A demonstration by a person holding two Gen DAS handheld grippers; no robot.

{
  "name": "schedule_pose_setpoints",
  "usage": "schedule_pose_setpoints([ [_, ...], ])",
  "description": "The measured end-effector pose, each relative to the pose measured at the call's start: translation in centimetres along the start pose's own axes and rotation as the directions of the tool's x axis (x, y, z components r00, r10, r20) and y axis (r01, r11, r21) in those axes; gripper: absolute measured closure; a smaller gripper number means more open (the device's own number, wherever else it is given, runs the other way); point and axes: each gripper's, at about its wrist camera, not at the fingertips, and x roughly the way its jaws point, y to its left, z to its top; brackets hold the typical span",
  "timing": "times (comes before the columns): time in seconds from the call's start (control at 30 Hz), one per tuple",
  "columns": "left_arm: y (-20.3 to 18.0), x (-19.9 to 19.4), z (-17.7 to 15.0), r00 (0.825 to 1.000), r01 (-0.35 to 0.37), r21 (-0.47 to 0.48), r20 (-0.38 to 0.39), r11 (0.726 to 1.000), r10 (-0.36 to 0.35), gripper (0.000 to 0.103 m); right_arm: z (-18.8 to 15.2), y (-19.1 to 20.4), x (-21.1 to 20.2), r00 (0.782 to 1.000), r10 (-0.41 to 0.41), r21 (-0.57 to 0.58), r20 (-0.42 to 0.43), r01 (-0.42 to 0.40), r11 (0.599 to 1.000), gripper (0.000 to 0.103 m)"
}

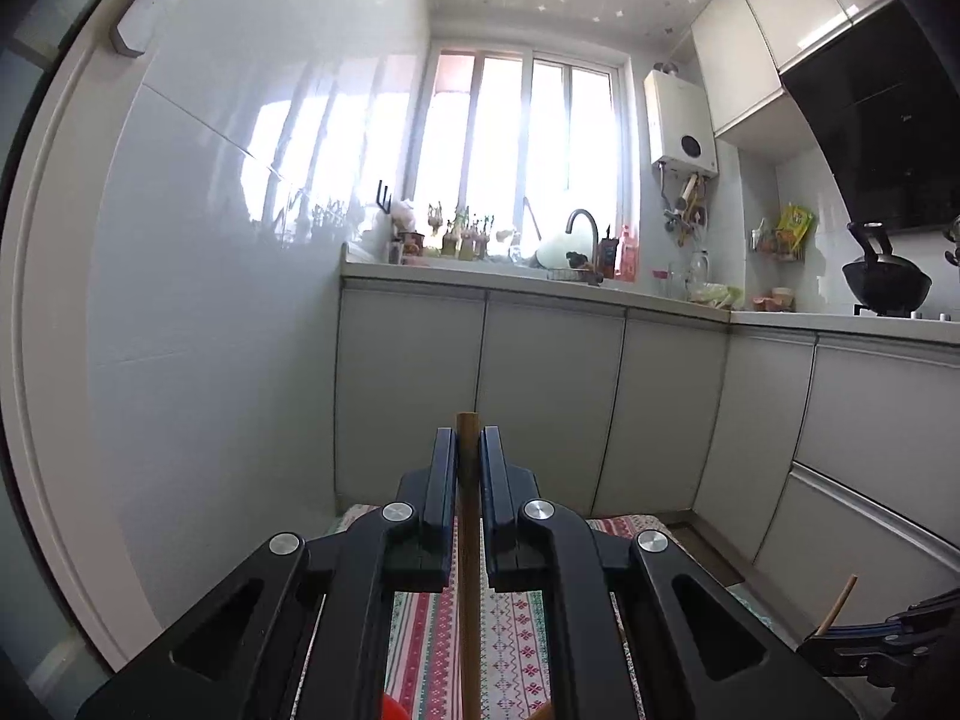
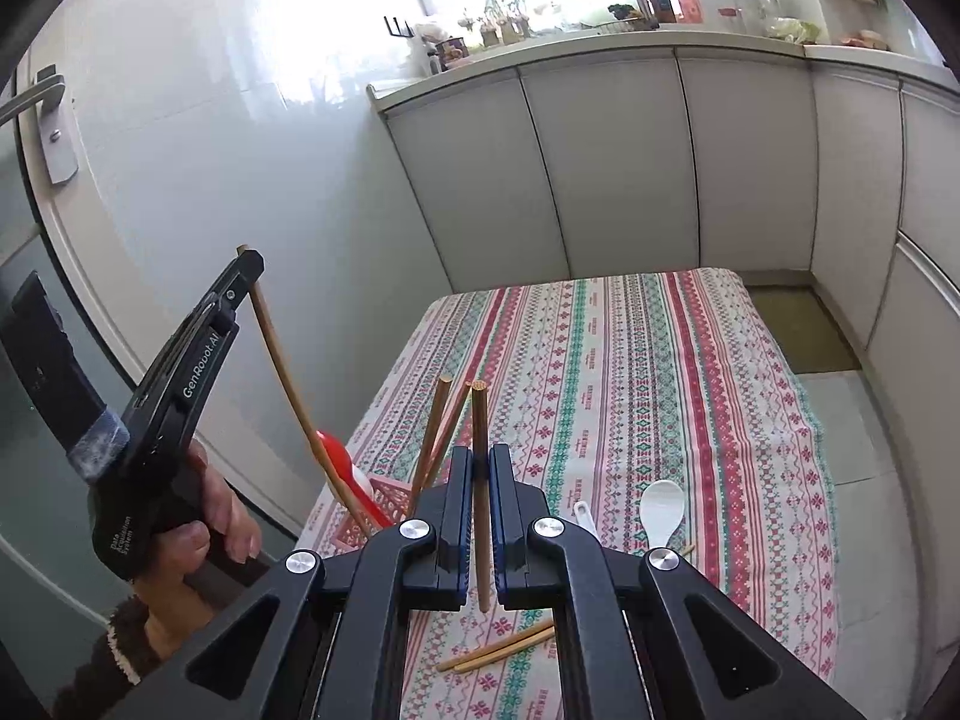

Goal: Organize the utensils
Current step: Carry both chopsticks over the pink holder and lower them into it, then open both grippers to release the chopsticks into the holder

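1. In the left wrist view, my left gripper is clenched on a brown wooden chopstick, which runs straight up between the two pads, its blunt end poking out just past the fingertips. Below it I see the patterned red, green and white striped tablecloth on the surface. At the bottom edge a bit of something red shows, too cropped to tell what it is. At the far right edge my right gripper shows with a pale stick rising from it. The grey kitchen cabinets stand behind.

2. In the right wrist view, my right gripper is grasping a second brown wooden chopstick, held upright between the pads with its lower tip hanging above the tablecloth. To the left, my left gripper holds its chopstick, which slants down towards a pink lattice plastic basket at the near left edge of the surface. A red plastic spoon and two more brown chopsticks stand in that basket. A white ceramic spoon lies on the cloth just right of my right gripper, with another white utensil beside it. Two pale chopsticks lie flat on the cloth beneath the gripper.
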Motion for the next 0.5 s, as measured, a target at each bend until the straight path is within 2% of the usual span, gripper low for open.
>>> schedule_pose_setpoints([
  [0.33,0.6,1.9,-2.0,0.999,0.000,-0.044,-0.041,0.999,-0.002,0.096,0.0,-0.3,-0.3,1.000,-0.001,0.016,0.003,0.001,1.000,0.098],
  [0.5,0.0,3.2,-3.7,0.998,-0.014,-0.015,-0.061,1.000,0.013,0.096,-0.1,-0.6,-0.4,1.000,-0.006,0.024,0.006,0.006,1.000,0.098],
])
